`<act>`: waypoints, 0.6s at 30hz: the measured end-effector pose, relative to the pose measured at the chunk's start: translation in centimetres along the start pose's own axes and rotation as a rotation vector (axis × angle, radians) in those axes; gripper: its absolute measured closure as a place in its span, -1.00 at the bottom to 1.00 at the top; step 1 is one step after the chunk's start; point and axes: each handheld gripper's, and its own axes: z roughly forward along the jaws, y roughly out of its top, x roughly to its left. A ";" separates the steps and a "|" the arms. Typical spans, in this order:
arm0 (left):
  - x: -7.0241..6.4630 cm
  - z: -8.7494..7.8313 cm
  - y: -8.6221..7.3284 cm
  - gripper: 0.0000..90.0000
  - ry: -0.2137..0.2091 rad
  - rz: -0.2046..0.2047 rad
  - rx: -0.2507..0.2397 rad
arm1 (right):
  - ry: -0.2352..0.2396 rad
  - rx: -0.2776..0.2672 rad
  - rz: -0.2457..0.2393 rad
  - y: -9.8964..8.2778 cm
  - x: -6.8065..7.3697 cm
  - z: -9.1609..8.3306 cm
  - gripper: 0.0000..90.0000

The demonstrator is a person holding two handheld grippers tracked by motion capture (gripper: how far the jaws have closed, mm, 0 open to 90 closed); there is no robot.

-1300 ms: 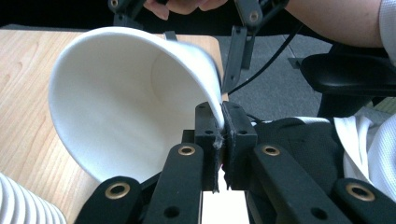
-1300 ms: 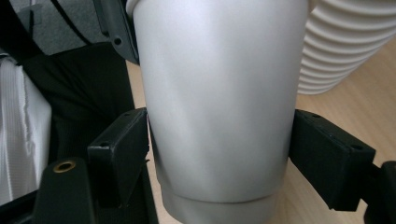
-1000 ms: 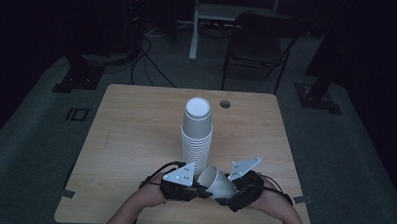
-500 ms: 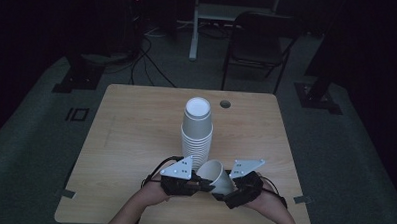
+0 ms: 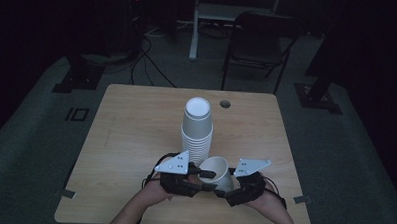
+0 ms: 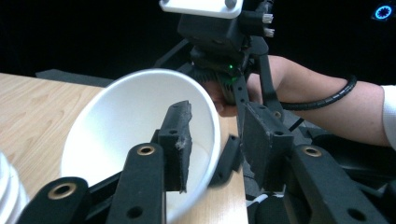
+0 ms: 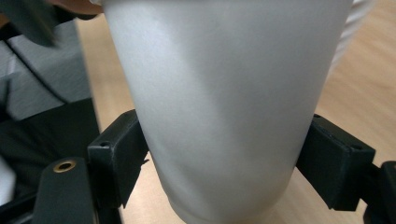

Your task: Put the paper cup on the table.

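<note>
One loose paper cup point(image 5: 216, 171), lower centre of the high view, tilted with its mouth toward the left claw point(image 5: 196, 179). Right claw point(image 5: 229, 190) clamped on the cup's body point(image 7: 219, 107). Left claw's jaws have just been opening, now apart, one jaw inside the rim point(image 6: 140, 135), pads not pressing.

Risk: hard squeeze by the right claw would crush the thin wall; the inner jaw could snag the rim on withdrawal and tip the cup.

Risk: cup stack point(image 5: 196, 129) just above (a nudge could topple it).

Room: table point(image 5: 130, 134) bare left and right; near edge close below the hands.
</note>
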 end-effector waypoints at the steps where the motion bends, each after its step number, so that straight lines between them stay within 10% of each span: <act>1: 0.0 -0.3 0.0 0.18 0.012 -0.010 -0.015 | 0.002 -0.005 0.005 -0.1 -0.2 -0.3 -0.53; 12: 0.8 -3.3 -1.8 -0.34 0.128 -0.158 -0.137 | -0.105 -0.157 0.070 -0.6 -1.5 -3.7 -0.53; 18: 0.6 -4.3 -3.6 -0.61 0.235 -0.160 -0.082 | -0.242 -0.306 0.120 -1.1 -1.8 -4.5 -0.53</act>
